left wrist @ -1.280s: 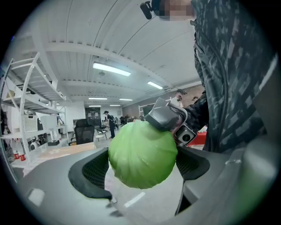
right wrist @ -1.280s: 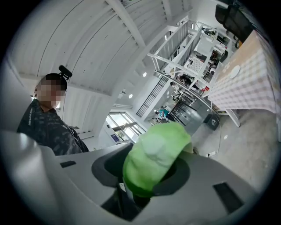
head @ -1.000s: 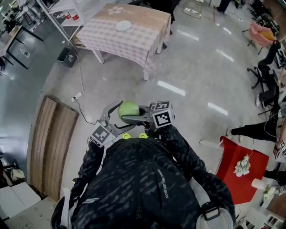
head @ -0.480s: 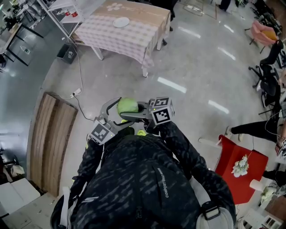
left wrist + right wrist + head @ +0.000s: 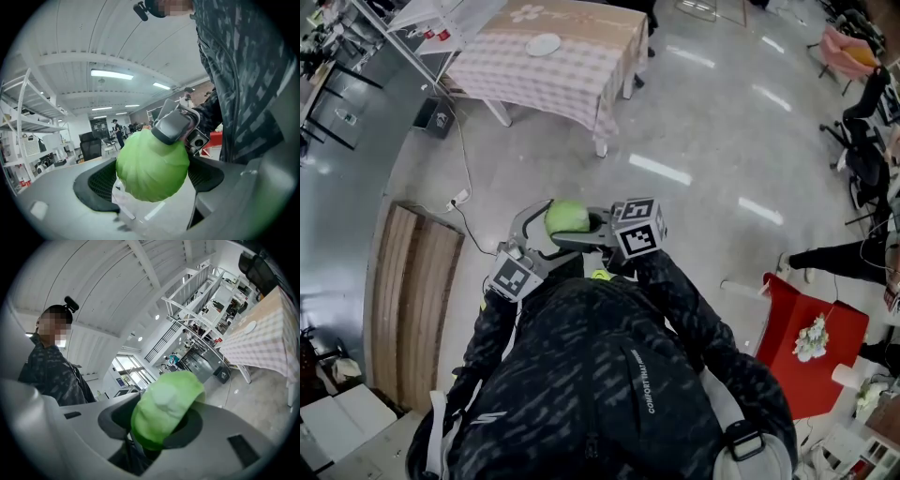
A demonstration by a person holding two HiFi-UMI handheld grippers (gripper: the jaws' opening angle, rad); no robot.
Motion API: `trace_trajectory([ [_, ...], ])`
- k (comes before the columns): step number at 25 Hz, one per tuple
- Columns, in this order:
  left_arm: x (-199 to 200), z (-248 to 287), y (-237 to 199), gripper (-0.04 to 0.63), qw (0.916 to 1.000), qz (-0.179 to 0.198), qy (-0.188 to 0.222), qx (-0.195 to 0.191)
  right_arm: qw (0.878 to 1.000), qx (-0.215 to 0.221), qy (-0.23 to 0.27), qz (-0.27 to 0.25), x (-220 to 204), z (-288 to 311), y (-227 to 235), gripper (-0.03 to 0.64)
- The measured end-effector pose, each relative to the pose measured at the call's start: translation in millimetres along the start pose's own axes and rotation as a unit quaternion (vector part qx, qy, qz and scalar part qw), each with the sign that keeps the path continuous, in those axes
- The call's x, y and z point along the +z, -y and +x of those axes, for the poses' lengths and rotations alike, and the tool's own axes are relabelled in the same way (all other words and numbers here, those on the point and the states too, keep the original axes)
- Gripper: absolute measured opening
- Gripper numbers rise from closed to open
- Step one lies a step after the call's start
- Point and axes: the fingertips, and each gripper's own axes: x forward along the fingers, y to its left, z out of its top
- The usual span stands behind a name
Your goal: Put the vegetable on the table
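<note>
At chest height, close to the dark patterned jacket [image 5: 609,375], both grippers are meeting on one round green cabbage [image 5: 567,217]. Right gripper [image 5: 157,423]: reaching roughly level towards the person's left, its marker cube [image 5: 637,228] facing up, its jaws closing on the cabbage from two sides and carrying it. Left gripper [image 5: 152,178]: pointing slightly downward from the opposite side, its jaws standing wide apart with the cabbage sitting between the two black pads [image 5: 98,187]; whether those pads are pressing on it cannot be told. Cabbage: hanging in the air above the floor [image 5: 694,122], well apart from the table [image 5: 546,80]. Table: standing at the top of the head view, its checked cloth draping over the near edge, its near corner leg [image 5: 600,148] showing below. Open room: a broad stretch of bare, shining floor is lying between the person and the table. Left margin: a wooden panel [image 5: 412,300] is lying flat on the floor, with a cable and power strip [image 5: 460,199] running just beyond it. Right margin: a red table [image 5: 806,352] bearing white flowers [image 5: 812,336] is standing near, with office chairs [image 5: 862,169] farther off. Containers: a white plate [image 5: 544,44] is resting on the cloth; a dark bin [image 5: 431,117] is standing beside the table, contents not discernible.
</note>
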Motion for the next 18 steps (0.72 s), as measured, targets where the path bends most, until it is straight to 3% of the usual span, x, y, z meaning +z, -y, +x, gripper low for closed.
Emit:
trace_trajectory([
  [10, -16, 6, -41, 0.451, 1.0000, -0.003, 0.004, -0.004, 1.000, -0.002, -0.004, 0.018, 20, 15, 39, 0.133],
  [18, -32, 10, -98, 0.451, 0.9999, -0.014, 0.003, -0.009, 0.999, -0.009, -0.008, 0.029, 53, 38, 83, 0.133],
])
